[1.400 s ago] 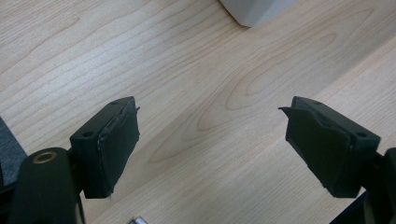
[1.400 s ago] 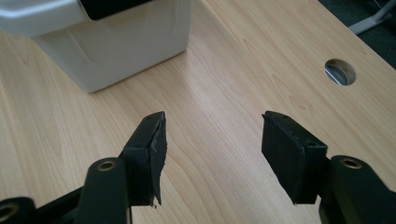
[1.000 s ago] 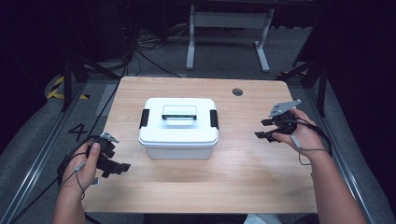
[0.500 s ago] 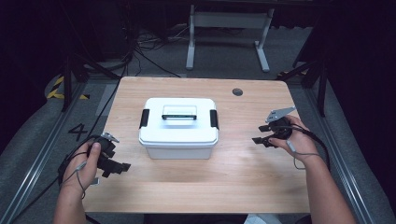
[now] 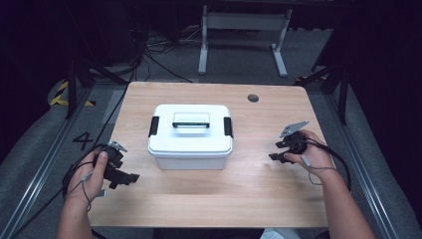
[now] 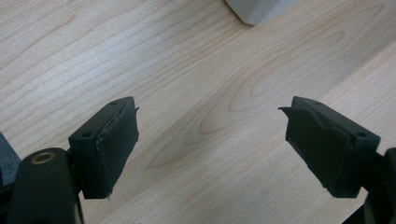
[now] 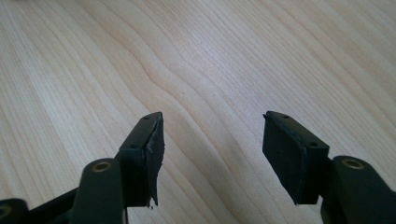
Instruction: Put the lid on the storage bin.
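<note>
White box (image 5: 190, 135) mid-table (image 5: 298, 199) — left gripper (image 5: 125, 177), right gripper (image 5: 276, 151) flank it, both spread wide, empty.

A lab-like recording space: a light wooden table (image 5: 214, 199) stands on grey carpet (image 5: 30, 149), amid dark surroundings, loose black cables (image 5: 149, 55), a white metal stand (image 5: 244, 22), yellow-black hazard tape (image 5: 62, 94) and a floor numeral 4 (image 5: 82, 141).

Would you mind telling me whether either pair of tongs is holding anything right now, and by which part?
Nothing is held. The left tongs and right tongs are both open over bare table, apart from the white box.
</note>
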